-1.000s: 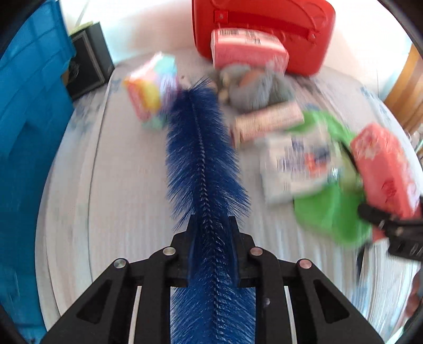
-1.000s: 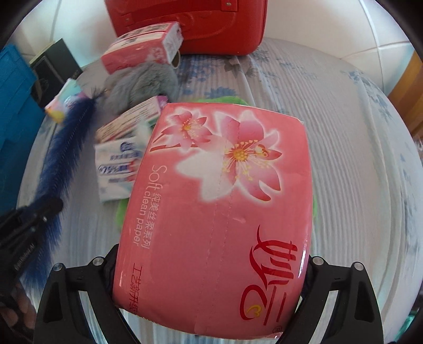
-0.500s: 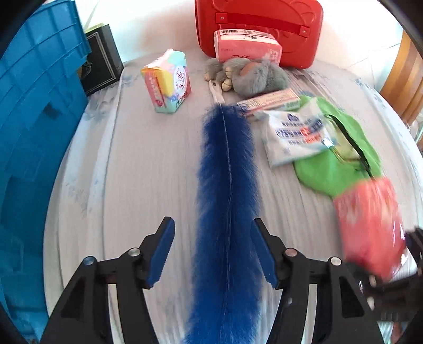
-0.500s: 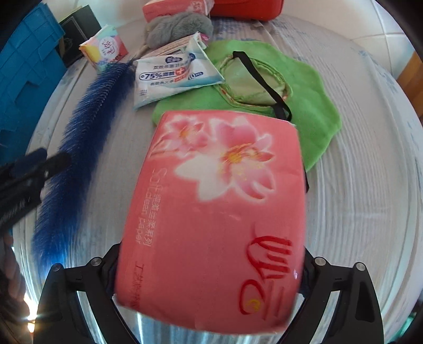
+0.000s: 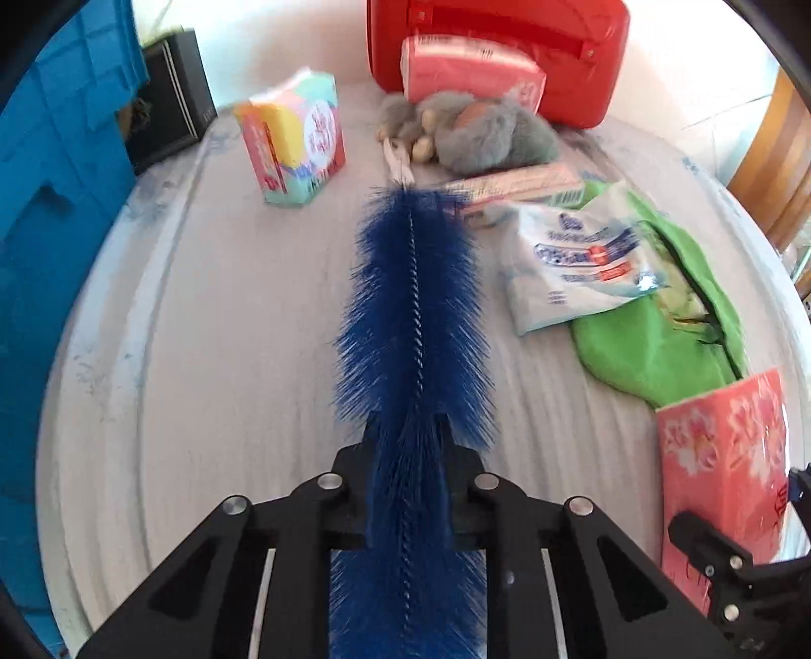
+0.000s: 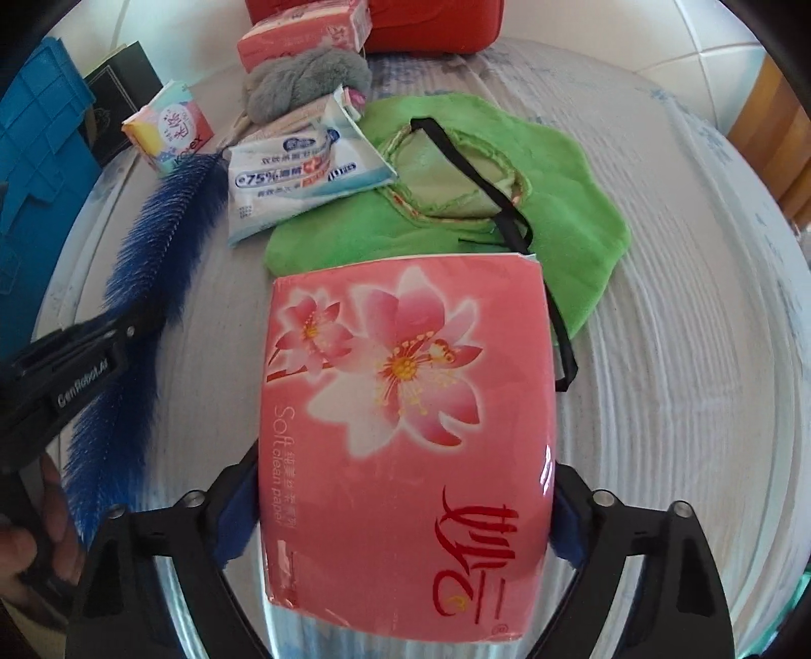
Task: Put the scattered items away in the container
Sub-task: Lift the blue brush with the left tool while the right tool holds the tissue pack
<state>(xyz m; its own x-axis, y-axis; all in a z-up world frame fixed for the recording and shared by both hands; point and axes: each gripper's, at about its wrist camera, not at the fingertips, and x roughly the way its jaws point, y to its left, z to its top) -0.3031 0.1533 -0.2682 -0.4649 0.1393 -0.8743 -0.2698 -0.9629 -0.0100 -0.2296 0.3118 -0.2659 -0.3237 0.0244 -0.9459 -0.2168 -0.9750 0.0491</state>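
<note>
My left gripper (image 5: pixel 408 431) is shut on a long blue bristle brush (image 5: pixel 413 304) that lies lengthwise on the white bedcover; it also shows in the right wrist view (image 6: pixel 152 263). My right gripper (image 6: pixel 405 486) is shut on a pink tissue pack (image 6: pixel 405 431) with flower print, low over the cover; the pack shows at the right in the left wrist view (image 5: pixel 725 471). A blue crate (image 5: pixel 45 213) stands at the left edge.
Ahead lie a white wipes packet (image 5: pixel 573 258), a green cloth bag (image 5: pixel 659 334), a grey plush toy (image 5: pixel 486 137), a flat pink box (image 5: pixel 522 182), a colourful small pack (image 5: pixel 294 137), another pink tissue pack (image 5: pixel 471 66), a red case (image 5: pixel 507 30) and a black box (image 5: pixel 167 96).
My left gripper was open around the brush half a second ago and has closed on it again. My right gripper has stayed shut on the pink pack and shifted slightly.
</note>
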